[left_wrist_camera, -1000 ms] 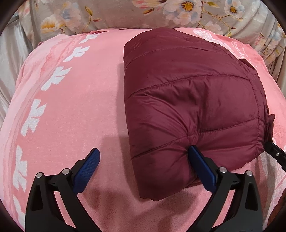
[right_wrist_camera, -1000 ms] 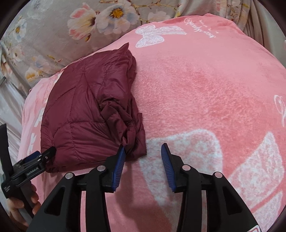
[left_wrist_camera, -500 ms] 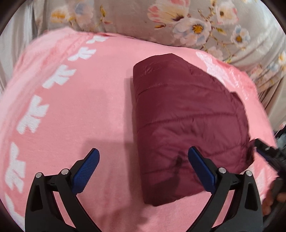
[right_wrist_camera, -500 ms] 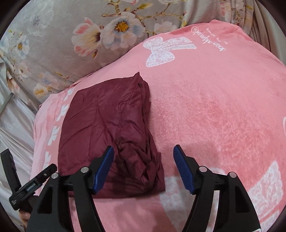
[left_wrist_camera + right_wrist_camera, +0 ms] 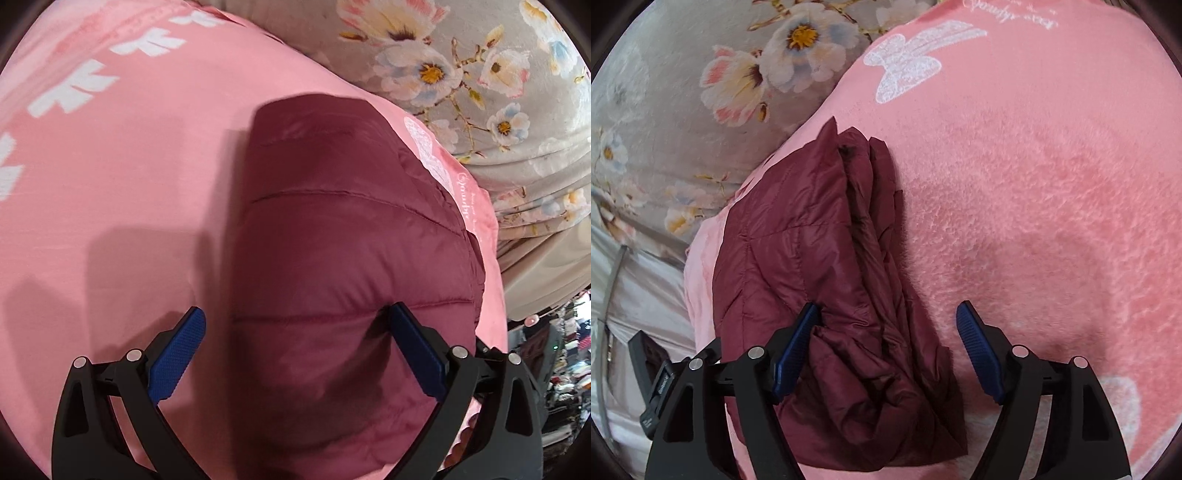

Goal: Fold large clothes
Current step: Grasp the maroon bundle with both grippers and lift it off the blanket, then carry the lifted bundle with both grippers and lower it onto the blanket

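A maroon quilted puffer jacket (image 5: 351,258) lies folded in a thick bundle on the pink blanket (image 5: 110,166). My left gripper (image 5: 295,310) is open wide over the bundle's near end. Its left finger hangs over the blanket and its right fingertip (image 5: 400,314) rests on the quilted top. In the right wrist view the jacket (image 5: 798,251) shows its layered, crumpled edge. My right gripper (image 5: 888,308) straddles that edge with its jaws opening; the left pad (image 5: 798,339) touches the fabric and the right pad is over the blanket. Nothing is gripped.
A grey floral cloth (image 5: 480,74) lies beyond the blanket's far edge, also seen as floral cloth (image 5: 665,110). The blanket (image 5: 1052,184) stretches wide to the right of the jacket. My left gripper's body (image 5: 653,387) shows at the lower left. Cluttered shelves (image 5: 569,362) sit at the far right.
The right gripper's jaws have spread from narrow to wide and shifted left over the jacket's layered edge. The left gripper has rolled and moved in over the jacket's near end. The jacket lies as before.
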The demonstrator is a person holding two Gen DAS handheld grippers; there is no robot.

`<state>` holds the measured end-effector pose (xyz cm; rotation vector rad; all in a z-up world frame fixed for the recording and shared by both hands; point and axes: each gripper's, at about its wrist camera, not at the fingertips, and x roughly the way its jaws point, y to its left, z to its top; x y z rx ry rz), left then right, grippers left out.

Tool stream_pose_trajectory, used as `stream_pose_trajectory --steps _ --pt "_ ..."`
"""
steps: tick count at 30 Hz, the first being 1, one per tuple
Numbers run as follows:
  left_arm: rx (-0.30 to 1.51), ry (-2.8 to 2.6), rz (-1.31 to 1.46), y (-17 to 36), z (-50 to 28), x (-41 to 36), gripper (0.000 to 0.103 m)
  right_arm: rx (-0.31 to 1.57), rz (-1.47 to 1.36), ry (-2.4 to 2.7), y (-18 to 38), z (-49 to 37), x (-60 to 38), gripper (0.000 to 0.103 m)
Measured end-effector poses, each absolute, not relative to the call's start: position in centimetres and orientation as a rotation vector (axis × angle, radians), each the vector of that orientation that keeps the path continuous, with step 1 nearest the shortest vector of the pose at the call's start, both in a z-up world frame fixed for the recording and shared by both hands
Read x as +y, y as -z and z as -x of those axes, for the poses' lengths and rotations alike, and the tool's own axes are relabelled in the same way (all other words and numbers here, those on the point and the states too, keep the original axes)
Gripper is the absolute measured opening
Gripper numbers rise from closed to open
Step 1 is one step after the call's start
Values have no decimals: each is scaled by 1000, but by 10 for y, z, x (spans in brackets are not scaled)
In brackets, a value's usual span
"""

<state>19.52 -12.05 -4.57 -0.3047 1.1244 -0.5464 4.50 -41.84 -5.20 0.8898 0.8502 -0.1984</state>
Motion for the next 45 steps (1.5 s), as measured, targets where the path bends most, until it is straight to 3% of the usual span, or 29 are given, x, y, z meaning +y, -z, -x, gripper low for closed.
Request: stream_pose_trajectory --steps 5,8,11,12,15,19,33,39,45 --pt "1163 613 370 62 -204 -134 98 818 -899 161 56 -49 -416 83" --pt "1152 618 363 61 -204 -139 98 797 -883 139 55 -49 -413 81" --pt "1141 625 338 56 -202 -139 90 782 -965 16 60 -55 -412 46" --pt "1130 628 333 51 -200 -138 81 775 -998 4 61 -55 -412 36" --pt "1093 671 305 33 -197 -134 58 753 -867 24 37 -53 -400 21" --pt "1011 751 265 -7 -186 -131 45 679 -807 17 -2 -46 -385 19" --pt "526 927 185 -188 -137 -70 44 291 -494 -42 -191 -12 -313 18" --pt "336 907 120 -239 -145 -33 45 204 -385 -89 -236 -41 -280 19" --pt "267 866 100 -237 -186 -5 46 199 -342 -128 -232 -100 -255 19"
